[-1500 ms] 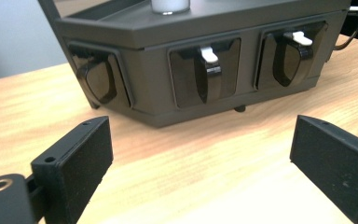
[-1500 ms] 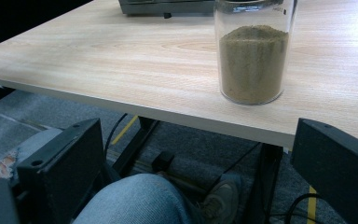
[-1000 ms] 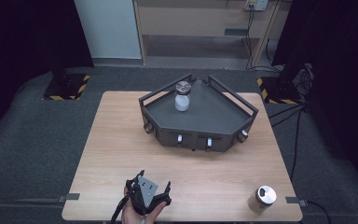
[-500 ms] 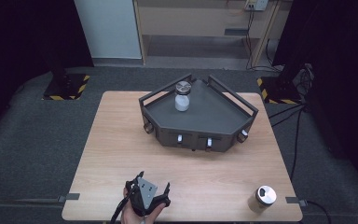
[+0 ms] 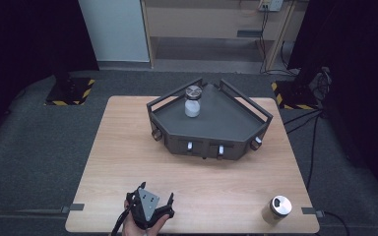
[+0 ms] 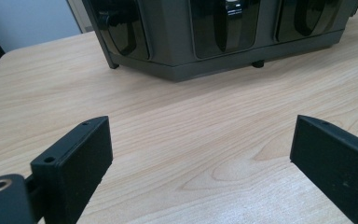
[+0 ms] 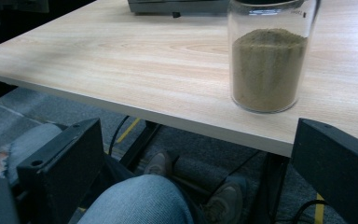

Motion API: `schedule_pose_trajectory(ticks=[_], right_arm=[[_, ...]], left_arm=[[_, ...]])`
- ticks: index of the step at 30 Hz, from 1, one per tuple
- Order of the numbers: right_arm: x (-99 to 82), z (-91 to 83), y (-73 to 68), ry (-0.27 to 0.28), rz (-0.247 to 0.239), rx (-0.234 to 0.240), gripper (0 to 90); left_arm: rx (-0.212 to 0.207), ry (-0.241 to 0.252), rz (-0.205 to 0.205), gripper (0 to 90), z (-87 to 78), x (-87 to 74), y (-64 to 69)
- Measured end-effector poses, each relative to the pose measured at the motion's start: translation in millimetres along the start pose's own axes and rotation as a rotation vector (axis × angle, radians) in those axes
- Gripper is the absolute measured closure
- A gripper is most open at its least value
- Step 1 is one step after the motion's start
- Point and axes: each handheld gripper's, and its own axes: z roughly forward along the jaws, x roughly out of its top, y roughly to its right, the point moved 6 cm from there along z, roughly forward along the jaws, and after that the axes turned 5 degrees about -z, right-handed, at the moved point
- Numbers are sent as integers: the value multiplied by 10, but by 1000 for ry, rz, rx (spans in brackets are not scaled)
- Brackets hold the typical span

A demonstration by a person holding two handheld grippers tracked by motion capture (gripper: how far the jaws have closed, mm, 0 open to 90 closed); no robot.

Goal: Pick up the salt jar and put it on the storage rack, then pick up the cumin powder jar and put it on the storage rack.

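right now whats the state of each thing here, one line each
left gripper: open, empty, low over the table
right gripper: open, empty, below the table edge
jar on rack: upright, lid on, white contents
jar near the corner: upright, lid on, partly filled with brown powder
rack: flat on the table

Jar (image 7: 267,56) top cut off by upper edge in right gripper view. Tray (image 6: 214,32) cropped at top in left gripper view. Hand (image 5: 142,227) cut by bottom edge in high view.
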Motion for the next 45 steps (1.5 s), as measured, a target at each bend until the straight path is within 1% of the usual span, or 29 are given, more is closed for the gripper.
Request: schedule_pose_trajectory(ticks=[2, 8, 11, 16, 17, 21, 26, 32, 36, 40, 45], right_arm=[[-1, -7, 2, 1, -1, -1, 32], [13, -37, -6, 15, -12, -13, 32], [22, -41, -16, 18, -21, -18, 32], [22, -29, -20, 14, -10, -29, 32], [22, -29, -20, 14, -10, -29, 32], [-3, -42, 6, 25, 20, -19, 18], [19, -48, 6, 34, 9, -17, 18], [157, -118, -3, 71, -34, -5, 14], [249, -155, 7, 88, -58, -14, 14], [339, -177, 32, 109, -68, -30, 14], [413, -179, 56, 116, -70, -48, 16]], left_arm=[[-4, -3, -12, 47, 3, 3, 1], [-3, 12, -6, 47, -17, 14, 21], [-5, 23, -12, 45, -29, 18, 21], [-23, 21, -20, 45, -31, 24, 33], [-25, 22, -26, 45, -34, 25, 38], [-22, 31, -40, 44, -31, 30, 30], [-23, 29, -49, 44, -24, 31, -2], [-22, 24, -47, 44, -20, 21, -11], [-14, 27, -52, 43, -27, 24, -20], [-20, 30, -48, 41, -24, 31, -5], [-20, 35, -49, 41, -26, 39, -7]])
